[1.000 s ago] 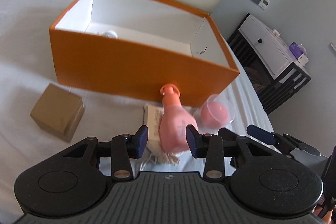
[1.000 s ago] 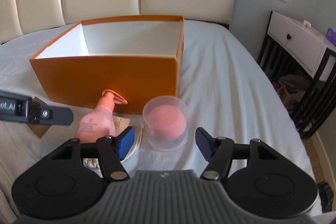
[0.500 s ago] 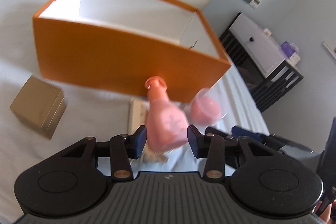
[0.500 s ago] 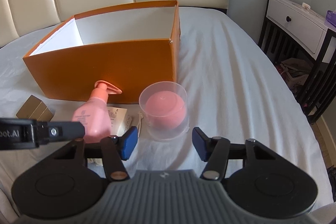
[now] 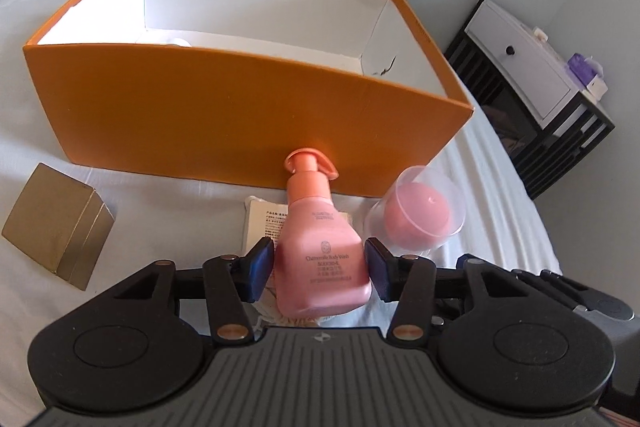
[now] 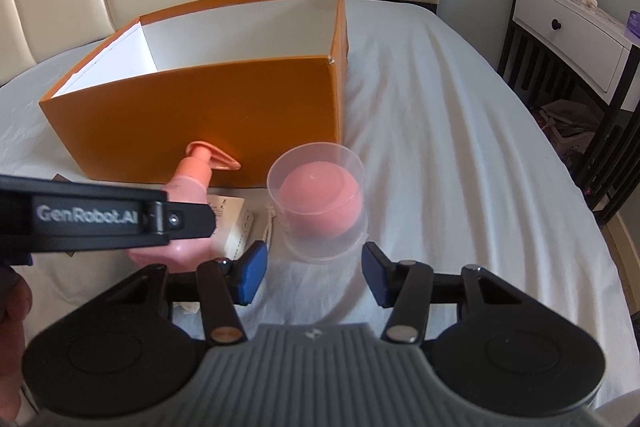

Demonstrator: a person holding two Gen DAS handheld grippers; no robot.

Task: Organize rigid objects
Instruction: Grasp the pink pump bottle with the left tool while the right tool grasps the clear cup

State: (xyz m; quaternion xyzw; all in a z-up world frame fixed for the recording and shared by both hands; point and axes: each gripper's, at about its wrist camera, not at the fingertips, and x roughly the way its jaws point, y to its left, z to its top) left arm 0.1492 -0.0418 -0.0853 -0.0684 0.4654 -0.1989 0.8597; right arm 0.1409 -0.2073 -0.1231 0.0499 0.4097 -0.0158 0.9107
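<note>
On the wrinkled white bed [image 6: 460, 155], before a smooth orange cardboard box [image 5: 240, 115]: glossy pink pump bottle [image 5: 320, 247] clamped between left gripper [image 5: 320, 269] jaws over a paper pouch [image 5: 262, 223]. Right gripper [image 6: 312, 273] jaws apart, just short of a clear round cup [image 6: 318, 195] holding pink wax. Gold cube [image 5: 58, 225] left.

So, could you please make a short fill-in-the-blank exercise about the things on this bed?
1. The left gripper has its jaws on both sides of the pink ____.
2. The candle sits inside a clear ____.
3. The big open box is ____ on the outside.
4. The small cube is ____ in colour.

Missing words: bottle; cup; orange; gold
</note>
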